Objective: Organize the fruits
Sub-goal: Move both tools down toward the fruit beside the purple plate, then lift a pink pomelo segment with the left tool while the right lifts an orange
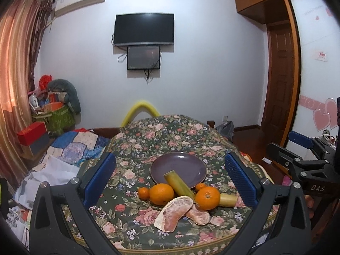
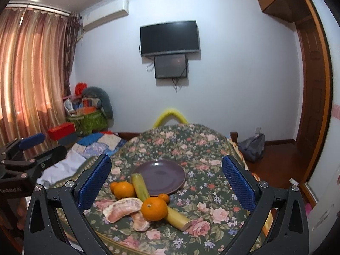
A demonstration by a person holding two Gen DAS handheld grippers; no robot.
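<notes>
A purple plate (image 1: 182, 163) (image 2: 165, 173) lies empty on the flowered table. In front of it sits a pile of fruit: two large oranges (image 1: 161, 193) (image 1: 207, 197) (image 2: 154, 208) (image 2: 124, 189), two small tangerines (image 1: 143, 193) (image 2: 164, 197), two yellow-green cane pieces (image 1: 179, 183) (image 2: 140, 186) (image 2: 177, 216) and two peeled pomelo wedges (image 1: 175, 213) (image 2: 123, 209). One cane piece leans on the plate's rim. My left gripper (image 1: 170, 179) is open above the pile, holding nothing. My right gripper (image 2: 166, 183) is open too, with nothing between its blue pads (image 2: 238, 184).
The round table (image 1: 148, 140) wears a flowered cloth, with its front edge close to me. A cluttered bed with quilts and papers (image 1: 63, 155) lies to the left. A grey backpack (image 2: 252, 147) sits on the wooden floor at the right. Each gripper shows at the edge of the other's view (image 1: 306, 161) (image 2: 23, 159).
</notes>
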